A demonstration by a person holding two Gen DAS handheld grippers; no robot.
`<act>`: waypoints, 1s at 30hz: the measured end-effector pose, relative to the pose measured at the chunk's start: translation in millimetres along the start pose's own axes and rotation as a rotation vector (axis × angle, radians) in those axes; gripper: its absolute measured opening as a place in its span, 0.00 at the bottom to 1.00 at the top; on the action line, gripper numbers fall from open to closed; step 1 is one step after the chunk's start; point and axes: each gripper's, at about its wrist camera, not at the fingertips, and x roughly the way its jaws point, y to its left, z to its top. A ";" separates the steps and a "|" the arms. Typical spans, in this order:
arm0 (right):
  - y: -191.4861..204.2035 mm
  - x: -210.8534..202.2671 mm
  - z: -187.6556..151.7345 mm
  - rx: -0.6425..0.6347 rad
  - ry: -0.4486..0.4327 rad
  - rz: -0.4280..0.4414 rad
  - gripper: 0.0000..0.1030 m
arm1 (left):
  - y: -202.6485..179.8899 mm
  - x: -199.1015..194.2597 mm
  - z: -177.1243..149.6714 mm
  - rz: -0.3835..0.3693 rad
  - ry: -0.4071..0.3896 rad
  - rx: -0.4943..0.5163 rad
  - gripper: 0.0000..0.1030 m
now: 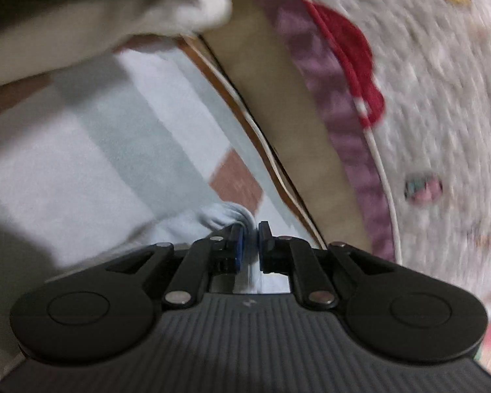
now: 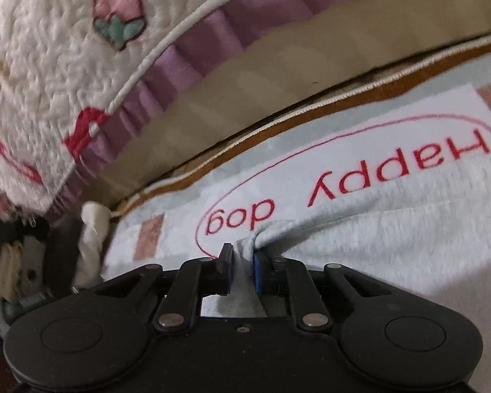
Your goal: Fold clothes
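From the left wrist, the left gripper (image 1: 249, 229) is pinching a bunched fold of the pale grey garment (image 1: 186, 226) between its jaws, which are standing almost together with only the cloth between them. The garment is lying on the mat (image 1: 121, 121), a pale rug with light blue and brown blocks and a brown, white-piped border. Beyond that border, a quilted cream bedspread (image 1: 435, 75) with red patches and a purple frill is hanging to the right of the mat. This view is blurred.

From the right wrist, the right gripper (image 2: 243, 255) is clamping a gathered edge of the same garment (image 2: 392, 226), its jaws drawn close on the cloth, which is spreading away to the right over the mat (image 2: 186, 196). Red lettering "Happy dog" (image 2: 360, 177), ringed by a red oval, is showing upside down on the mat just beyond the pinched fold. The bedspread (image 2: 42, 75) is hanging above the mat's border, with a pink strawberry patch (image 2: 118, 13) on it.
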 end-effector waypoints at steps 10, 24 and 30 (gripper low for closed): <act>38.6 -23.2 -19.1 -0.194 -0.091 -0.164 0.36 | -40.3 -52.6 -2.0 0.182 0.002 0.507 0.29; 152.5 -55.9 -153.9 -0.822 0.009 -0.046 0.62 | 9.5 -112.2 -40.2 0.312 0.173 0.527 0.51; 176.5 -40.4 -202.1 -1.127 0.103 -0.071 0.63 | 16.7 -122.5 -67.7 0.310 0.200 0.703 0.59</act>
